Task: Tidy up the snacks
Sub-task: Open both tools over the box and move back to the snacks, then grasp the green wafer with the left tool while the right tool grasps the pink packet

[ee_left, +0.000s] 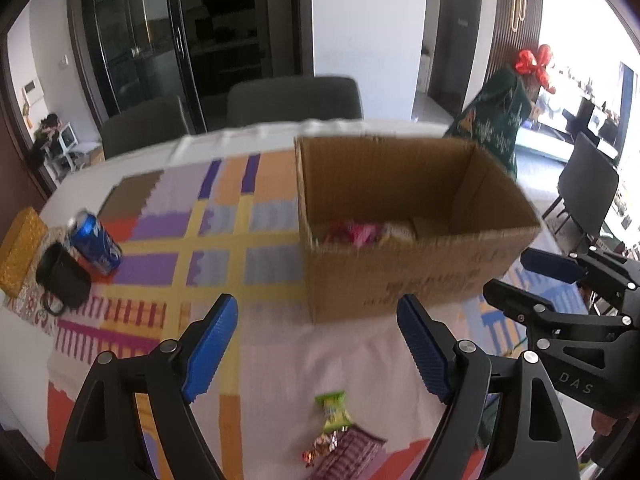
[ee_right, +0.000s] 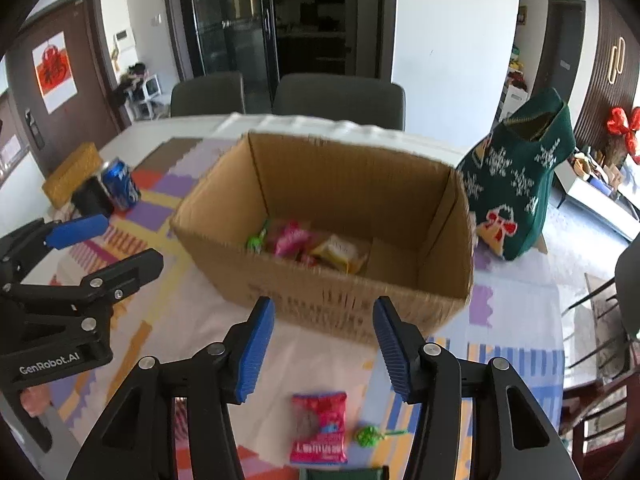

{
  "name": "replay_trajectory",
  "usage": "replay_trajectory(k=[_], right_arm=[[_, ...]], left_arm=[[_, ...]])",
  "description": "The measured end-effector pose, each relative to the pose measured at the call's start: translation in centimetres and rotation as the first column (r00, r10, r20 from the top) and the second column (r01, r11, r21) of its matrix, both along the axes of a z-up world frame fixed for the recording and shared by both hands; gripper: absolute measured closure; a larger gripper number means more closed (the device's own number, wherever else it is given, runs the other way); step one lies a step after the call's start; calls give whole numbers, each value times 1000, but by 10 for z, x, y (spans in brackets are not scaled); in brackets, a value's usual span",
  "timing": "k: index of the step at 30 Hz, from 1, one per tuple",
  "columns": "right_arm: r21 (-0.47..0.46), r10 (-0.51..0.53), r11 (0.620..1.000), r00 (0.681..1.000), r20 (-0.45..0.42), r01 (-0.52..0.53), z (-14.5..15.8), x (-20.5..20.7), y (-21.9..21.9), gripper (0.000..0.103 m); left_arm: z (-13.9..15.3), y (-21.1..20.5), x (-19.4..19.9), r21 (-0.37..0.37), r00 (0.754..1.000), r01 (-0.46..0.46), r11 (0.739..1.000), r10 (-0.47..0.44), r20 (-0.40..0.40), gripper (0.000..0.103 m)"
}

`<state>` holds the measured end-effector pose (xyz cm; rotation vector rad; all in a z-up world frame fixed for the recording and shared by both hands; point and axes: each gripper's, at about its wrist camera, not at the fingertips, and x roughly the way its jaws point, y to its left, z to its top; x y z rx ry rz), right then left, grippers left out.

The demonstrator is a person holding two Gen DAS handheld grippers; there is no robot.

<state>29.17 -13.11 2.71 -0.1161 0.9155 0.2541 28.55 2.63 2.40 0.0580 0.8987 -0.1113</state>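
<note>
Corrugated cardboard box [ee_right: 344,216] holds crinkly snack packets [ee_right: 316,246]; both ribbed blue-padded grippers, left gripper [ee_left: 316,340] and right gripper [ee_right: 324,344], gape empty above the patterned tabletop [ee_left: 224,240].

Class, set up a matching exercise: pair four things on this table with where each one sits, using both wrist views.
Things:
1. blue can
2. red snack packet
3. green knitted stocking
4. yellow snack packet

Places:
A. inside the cardboard box
B. on the cloth in front of the box
C. beside the black mug
D. right of the box

Pairs: 1-C, 2-B, 3-D, 4-A
</note>
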Motion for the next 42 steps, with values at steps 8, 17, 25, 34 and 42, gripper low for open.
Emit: replay_trajectory(k=[8,17,25,34,42], right_arm=[[-40,25,999,994,-103,-29,-35,-12,8,51],[-55,27,998,964,-263,-43,-77,-16,8,51],[-66,13,997,933,-359,-39,-103,-18,7,51],[-78,-19,997,912,-409,-14,-123,-16,-1,51],[-71,-26,997,901,-433,-5,-135,-11,1,51]], left_arm=[[-40,4,-12,18,995,-8,1000,9,-96,21],[-82,4,-17,28,975,2,1000,4,-224,21],[-112,1,-17,-6,950,-4,1000,2,-311,23],[-128,-3,-16,-8,937,-14,1000,11,-348,30],[-139,-3,-9,-15,922,-17,1000,9,-386,45]])
